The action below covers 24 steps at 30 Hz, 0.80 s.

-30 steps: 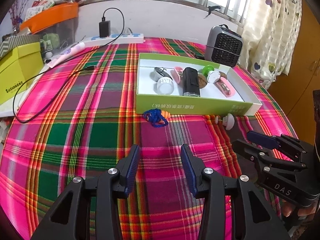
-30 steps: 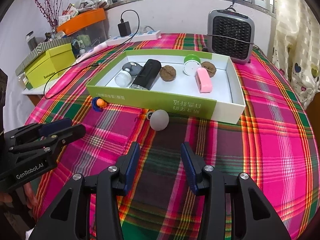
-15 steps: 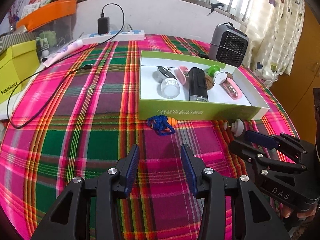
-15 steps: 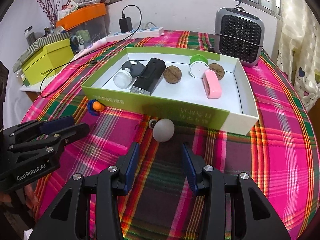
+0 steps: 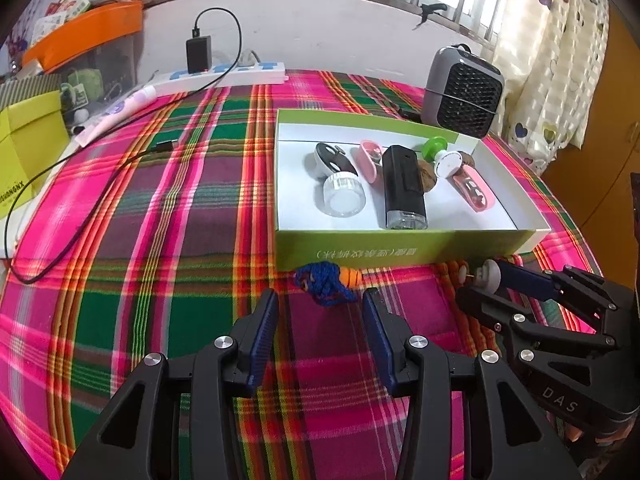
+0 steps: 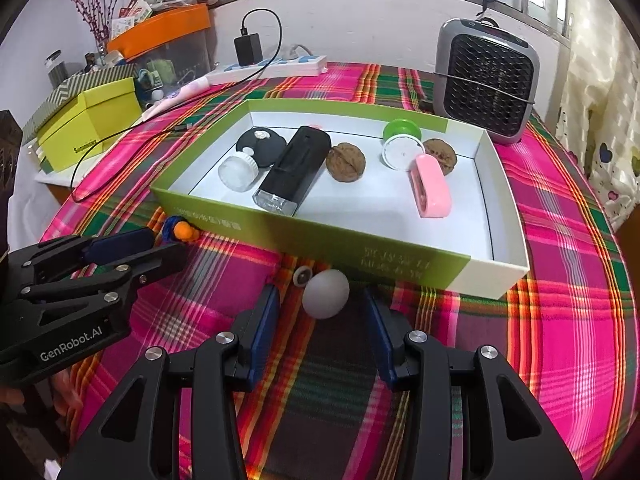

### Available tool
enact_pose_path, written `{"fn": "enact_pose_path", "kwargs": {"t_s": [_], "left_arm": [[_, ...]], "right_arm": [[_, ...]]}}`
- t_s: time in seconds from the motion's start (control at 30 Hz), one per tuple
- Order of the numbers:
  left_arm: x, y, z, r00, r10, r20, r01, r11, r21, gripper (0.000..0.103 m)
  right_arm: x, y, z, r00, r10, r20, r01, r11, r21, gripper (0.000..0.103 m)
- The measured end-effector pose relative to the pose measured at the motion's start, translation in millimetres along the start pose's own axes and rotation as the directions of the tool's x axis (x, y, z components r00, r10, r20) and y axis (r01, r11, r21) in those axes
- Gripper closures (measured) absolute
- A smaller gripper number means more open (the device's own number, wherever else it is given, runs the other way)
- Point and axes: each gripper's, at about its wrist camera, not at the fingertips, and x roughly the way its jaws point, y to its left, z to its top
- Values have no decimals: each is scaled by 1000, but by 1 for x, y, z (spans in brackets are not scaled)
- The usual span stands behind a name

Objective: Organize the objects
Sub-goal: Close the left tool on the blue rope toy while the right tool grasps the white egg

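Observation:
A green-walled white box [image 5: 400, 245] [image 6: 320, 242] holds a black torch-like device [image 5: 402, 186], walnuts [image 6: 345, 162], a pink clip [image 6: 432, 186] and small jars. In front of its near wall lies a blue cord with an orange bead [image 5: 326, 285] [image 6: 182, 230]. My left gripper [image 5: 322, 308] [image 6: 168, 244] is open, its fingertips just short of the cord. A white egg-shaped knob [image 6: 325, 294] [image 5: 490, 276] rests on the cloth between the tips of my open right gripper [image 6: 322, 304] [image 5: 482, 285], with gaps on both sides.
The table wears a pink and green plaid cloth [image 5: 160, 220]. A grey fan heater [image 6: 486, 84] stands behind the box. A power strip with a charger [image 5: 224, 72] and a trailing black cable [image 5: 80, 184] lie at the back left, near a yellow box [image 6: 88, 124].
Both grippers have moved forward toward the green box. The cord now lies at the left fingertips, and the white knob sits between the right fingertips.

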Motion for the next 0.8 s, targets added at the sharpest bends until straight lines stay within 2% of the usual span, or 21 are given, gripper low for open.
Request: {"fn": "enact_pose_path", "kwargs": {"t_s": [0.7, 0.8], "left_arm": [[7, 0, 8, 1000, 18, 6, -18, 1000, 1, 61], [7, 0, 9, 1000, 16, 7, -16, 1000, -4, 66]], "right_arm": [[4, 3, 4, 1000, -20, -1, 20, 1000, -15, 59], [4, 3, 4, 1000, -19, -1, 19, 1000, -14, 59]]}}
